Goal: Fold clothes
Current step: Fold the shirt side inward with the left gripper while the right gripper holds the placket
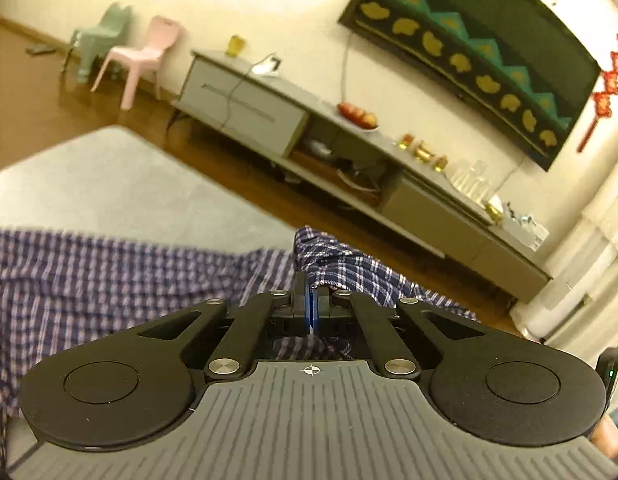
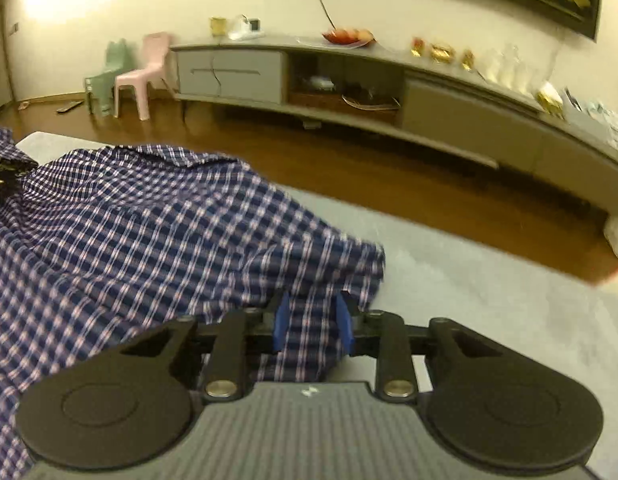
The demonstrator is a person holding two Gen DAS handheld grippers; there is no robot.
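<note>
Checked shirt (image 1: 89,280) spread over grey surface (image 1: 109,176), blue-white plaid, rumpled. Left wrist view: shows bunched-up fold of fabric rising right at fingertips, plus tilted wall hanging (image 1: 469,40) and red ornaments at far right; not shown in full in right view. Right wrist view: shows wider stretch of shirt (image 2: 149,240) running off to left edge, collar-like ridge at far end, bare grey surface (image 2: 489,300) to right of cloth; also dark object at far left edge on cloth, too blurred to identify. Both views: long grey cabinet (image 1: 349,140), pink chair (image 1: 141,60), green chair (image 1: 97,36), wooden floor.

Left gripper (image 1: 311,300): jaws fully together, pinching shirt fabric, blue pads pressed on cloth; bunch of shirt sticks up just beyond tips, rest drapes down and left below gripper.

Right gripper (image 2: 312,320): jaws part-way apart, narrow gap, strip of shirt lying between blue fingers (image 2: 280,320); pads not visibly pressing on it. Shirt's right hem edge just beyond and right of tips; bulk of garment ahead and left of gripper.
</note>
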